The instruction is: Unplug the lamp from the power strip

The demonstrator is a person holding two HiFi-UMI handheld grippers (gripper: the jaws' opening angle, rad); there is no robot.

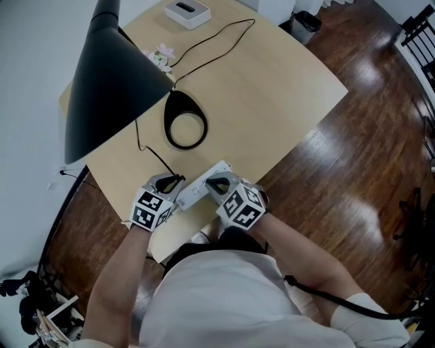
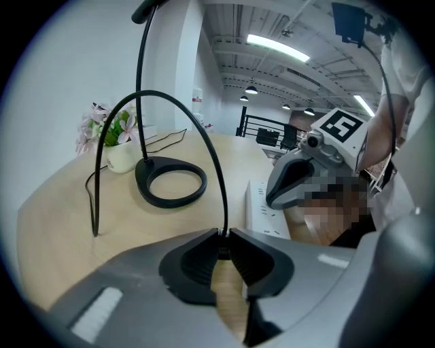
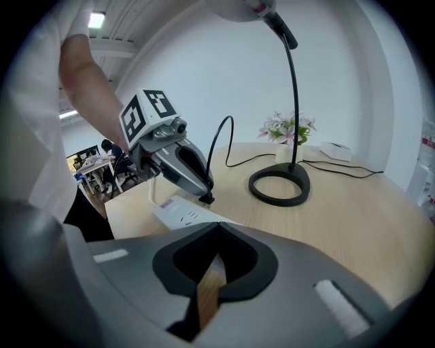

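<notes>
The black lamp has a big cone shade (image 1: 109, 81) and a ring base (image 1: 185, 121) on the light wooden table (image 1: 272, 88). Its thin black cord (image 1: 155, 155) runs to my left gripper (image 1: 178, 182), which is shut on the plug (image 3: 206, 198) at the end of the white power strip (image 1: 197, 190). In the left gripper view the cord (image 2: 204, 136) arcs up out of the shut jaws (image 2: 222, 234). My right gripper (image 1: 216, 183) is shut, tips down on the strip. Whether the plug's pins sit in the socket is hidden.
A small pot of pink flowers (image 1: 161, 58) and a white box (image 1: 187, 13) with its own cord stand at the table's far side. The table's near edge lies just under both grippers. Dark wooden floor (image 1: 367, 156) and a bin (image 1: 306, 26) are to the right.
</notes>
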